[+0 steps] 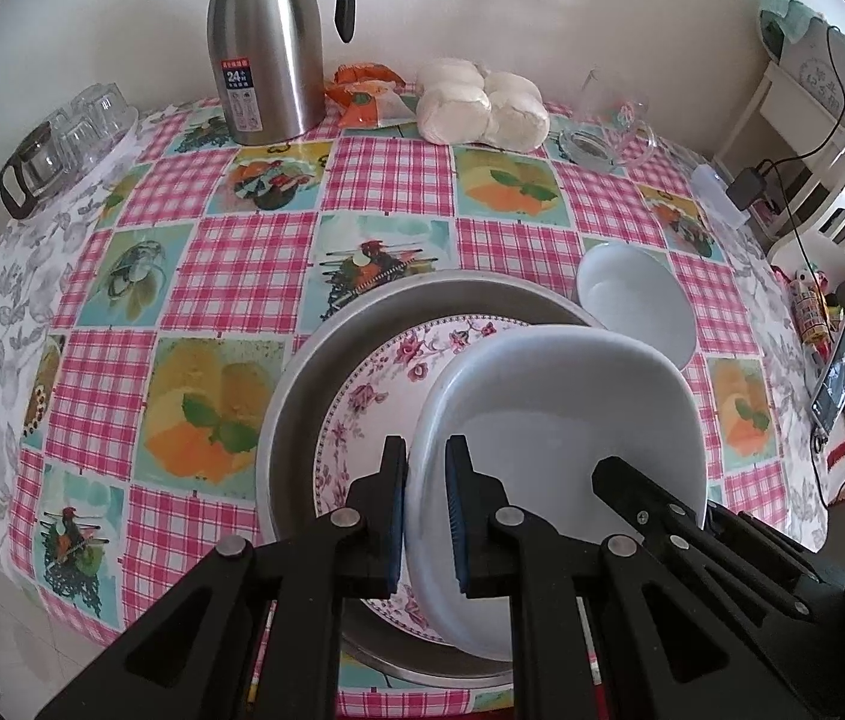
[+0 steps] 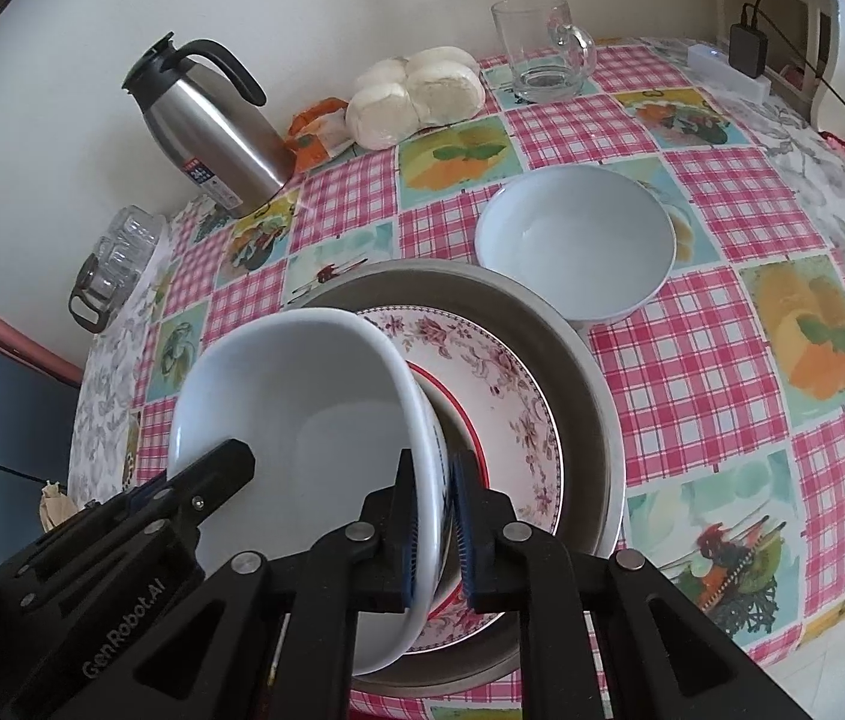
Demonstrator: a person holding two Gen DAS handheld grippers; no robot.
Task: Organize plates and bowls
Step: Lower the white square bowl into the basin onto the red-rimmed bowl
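**White bowl held over the stacked plates**

The metal pan served as the landmark. Inside it lay a flowered plate, and a red-ringed plate showed on top of that one in the right wrist view. A white bowl hung tilted above these plates, gripped from both sides. The left gripper was closed tight on the bowl's rim at its left edge, one pad inside and one outside. The right gripper clasped the opposite rim in the same way, its jaws narrow around the wall; whether its outer pad pressed firmly could not be told for certain.

A second white bowl stood upright on the checked tablecloth, just beside the pan's far right edge. Well beyond the pan, near the wall, stood a steel jug, an orange packet, a bag of white buns and a glass mug. Upturned glasses sat far off to the pan's left.
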